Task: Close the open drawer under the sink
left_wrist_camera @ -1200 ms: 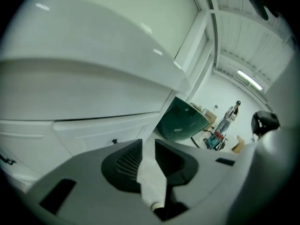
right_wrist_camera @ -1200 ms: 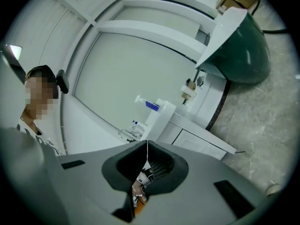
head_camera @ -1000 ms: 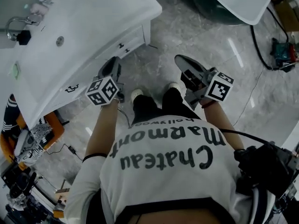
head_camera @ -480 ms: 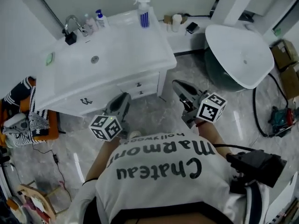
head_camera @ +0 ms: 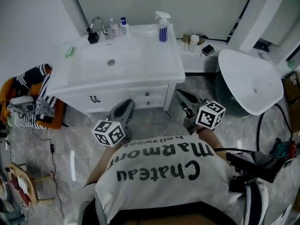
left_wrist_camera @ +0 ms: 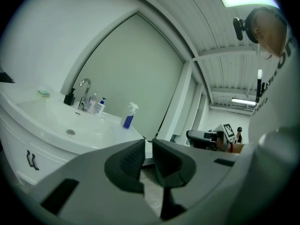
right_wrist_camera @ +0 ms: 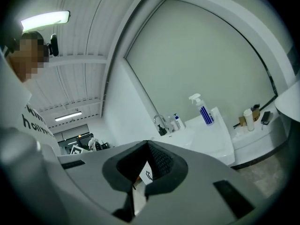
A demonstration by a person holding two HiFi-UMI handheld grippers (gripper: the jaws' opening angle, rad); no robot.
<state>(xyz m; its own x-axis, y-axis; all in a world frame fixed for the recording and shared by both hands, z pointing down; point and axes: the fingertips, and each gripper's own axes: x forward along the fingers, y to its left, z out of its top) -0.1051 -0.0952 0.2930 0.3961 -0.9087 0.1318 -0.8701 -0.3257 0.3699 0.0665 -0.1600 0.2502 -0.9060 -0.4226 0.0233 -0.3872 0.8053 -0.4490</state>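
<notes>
The white vanity [head_camera: 117,86] stands ahead of me, with its sink [head_camera: 111,62] on top. Two small drawer fronts [head_camera: 148,98] sit under the right part of the counter. Both look about level with the cabinet face, and I cannot tell whether one stands out. My left gripper [head_camera: 123,110] hangs in front of the cabinet, apart from it. A narrow gap shows between its jaws [left_wrist_camera: 146,143], with nothing in it. My right gripper [head_camera: 184,99] is off the vanity's right corner, its tips together [right_wrist_camera: 147,144] and holding nothing.
A spray bottle [head_camera: 163,27], a faucet [head_camera: 96,25] and soap bottles stand along the counter's back. A white tub [head_camera: 253,81] is close on the right, beside a low ledge [head_camera: 194,46] with small items. Striped clothes on an orange seat [head_camera: 28,102] and floor cables [head_camera: 51,149] lie left.
The view has swung up from the floor and my feet to the whole vanity and wall. Both grippers rose and levelled out, drawing back a little from the cabinet front.
</notes>
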